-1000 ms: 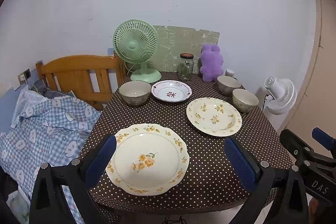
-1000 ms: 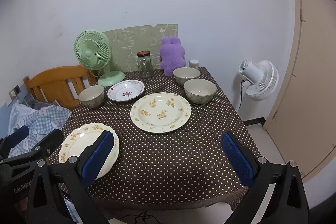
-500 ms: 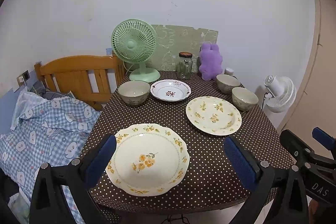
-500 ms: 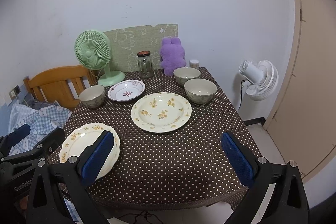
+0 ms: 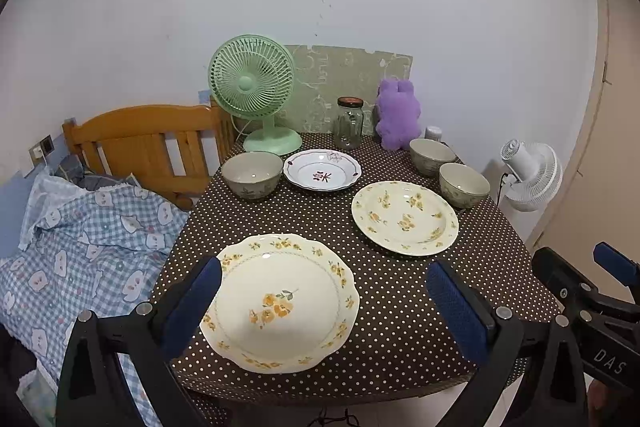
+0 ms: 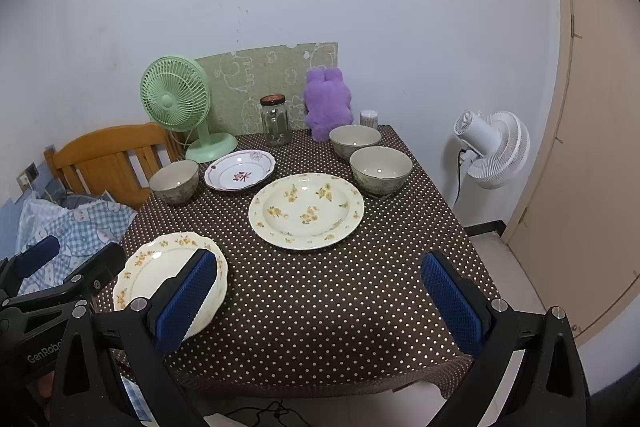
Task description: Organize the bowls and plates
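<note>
Three floral plates (image 5: 280, 301) and three grey-beige bowls (image 5: 252, 174), all upright, unstacked, spread over the table.

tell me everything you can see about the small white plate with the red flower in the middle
The small white plate is round and shallow with a raised rim, glossy like glazed ceramic. A dark red flower sits at its centre, a pinkish flower on the far rim, and a thin reddish line runs around the rim. It lies flat and empty on the dotted tablecloth, at the back of the table in front of the green fan, with a bowl close on its left. Neither gripper touches it.
</note>
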`<state>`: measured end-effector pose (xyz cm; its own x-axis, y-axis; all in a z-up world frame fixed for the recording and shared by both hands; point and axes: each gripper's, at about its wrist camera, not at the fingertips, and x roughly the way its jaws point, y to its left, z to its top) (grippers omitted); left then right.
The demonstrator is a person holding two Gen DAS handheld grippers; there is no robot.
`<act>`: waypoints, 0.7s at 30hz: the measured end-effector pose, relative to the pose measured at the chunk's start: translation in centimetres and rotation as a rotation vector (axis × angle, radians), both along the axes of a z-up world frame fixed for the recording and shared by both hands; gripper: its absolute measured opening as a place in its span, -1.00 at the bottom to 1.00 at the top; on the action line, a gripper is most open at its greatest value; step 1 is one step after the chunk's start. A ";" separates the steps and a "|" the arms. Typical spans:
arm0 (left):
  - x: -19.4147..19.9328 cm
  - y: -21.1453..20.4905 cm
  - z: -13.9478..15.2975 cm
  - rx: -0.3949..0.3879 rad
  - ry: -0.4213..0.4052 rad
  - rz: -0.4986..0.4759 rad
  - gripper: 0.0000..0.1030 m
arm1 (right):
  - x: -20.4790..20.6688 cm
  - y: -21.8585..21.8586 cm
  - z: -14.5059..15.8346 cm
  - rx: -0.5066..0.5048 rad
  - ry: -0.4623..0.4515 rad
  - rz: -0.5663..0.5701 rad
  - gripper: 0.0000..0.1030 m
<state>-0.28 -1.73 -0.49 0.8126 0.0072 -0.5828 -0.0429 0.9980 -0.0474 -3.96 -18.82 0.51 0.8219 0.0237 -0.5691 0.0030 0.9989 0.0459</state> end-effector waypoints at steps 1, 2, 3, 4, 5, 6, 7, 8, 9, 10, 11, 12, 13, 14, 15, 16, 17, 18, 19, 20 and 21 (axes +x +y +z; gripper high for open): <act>0.0 0.0 0.0 0.002 0.002 0.001 0.99 | 0.1 0.0 0.0 0.001 0.001 0.001 0.99; 0.0 0.0 0.0 0.002 0.004 0.002 0.99 | 0.1 0.0 -0.1 0.001 0.003 0.003 0.99; 0.0 0.0 -0.1 0.003 0.005 0.002 0.99 | 0.2 0.0 -0.1 0.001 0.004 0.004 0.99; 0.0 0.0 -0.1 0.004 0.006 0.003 0.99 | 0.2 0.0 -0.2 0.002 0.005 0.005 0.99; 0.0 0.0 -0.1 0.005 0.007 0.005 0.99 | 0.2 0.0 -0.2 0.002 0.006 0.007 0.99; 0.0 -0.1 -0.1 0.006 0.008 0.006 0.99 | 0.2 0.0 -0.2 0.003 0.007 0.008 0.99; 0.0 -0.1 -0.1 0.010 0.010 0.008 0.99 | 0.2 0.0 -0.3 0.004 0.008 0.010 0.99; 0.0 -0.2 -0.2 0.014 0.013 0.010 0.99 | 0.2 0.1 -0.3 0.003 0.009 0.011 0.99; 0.1 -0.3 -0.2 0.019 0.016 0.012 0.99 | 0.1 0.1 -0.4 0.002 0.009 0.013 0.99; 0.0 -0.3 -0.2 0.019 0.016 0.012 0.99 | -0.1 0.2 -0.4 0.000 0.008 0.014 0.99; -0.1 -0.3 -0.2 0.016 0.016 0.010 0.99 | -0.1 0.1 -0.4 0.000 0.007 0.014 0.99; -0.1 -0.3 -0.2 0.016 0.015 0.010 0.99 | -0.2 0.1 -0.4 0.002 0.007 0.015 0.99; -0.2 -0.3 -0.3 0.016 0.015 0.009 0.99 | -0.2 0.1 -0.4 0.002 0.007 0.014 0.99; -0.2 -0.3 -0.3 0.016 0.015 0.008 0.99 | -0.2 0.0 -0.4 0.003 0.007 0.014 0.99; -0.3 -0.4 -0.3 0.014 0.016 0.006 0.99 | -0.2 0.0 -0.4 0.003 0.007 0.014 0.99; -0.3 -0.4 -0.3 0.014 0.016 0.005 0.99 | -0.3 -0.1 -0.4 0.005 0.008 0.014 0.99; -0.4 -0.4 -0.3 0.014 0.016 0.005 0.99 | -0.3 -0.1 -0.5 0.006 0.009 0.014 0.99; -0.4 -0.4 -0.4 0.014 0.017 0.005 0.99 | -0.4 -0.2 -0.5 0.007 0.010 0.014 0.99; -0.4 -0.5 -0.3 0.015 0.016 0.007 0.99 | -0.4 -0.3 -0.5 0.007 0.011 0.014 0.99; -0.4 -0.5 -0.3 0.018 0.015 0.010 0.99 | -0.4 -0.3 -0.5 0.007 0.011 0.014 0.99; -0.4 -0.5 -0.3 0.020 0.015 0.011 0.99 | -0.4 -0.3 -0.5 0.007 0.011 0.014 0.99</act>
<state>-0.73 -2.27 -0.78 0.8037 0.0274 -0.5944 -0.0540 0.9982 -0.0271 -4.33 -19.11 0.01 0.8152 0.0388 -0.5779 -0.0104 0.9986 0.0524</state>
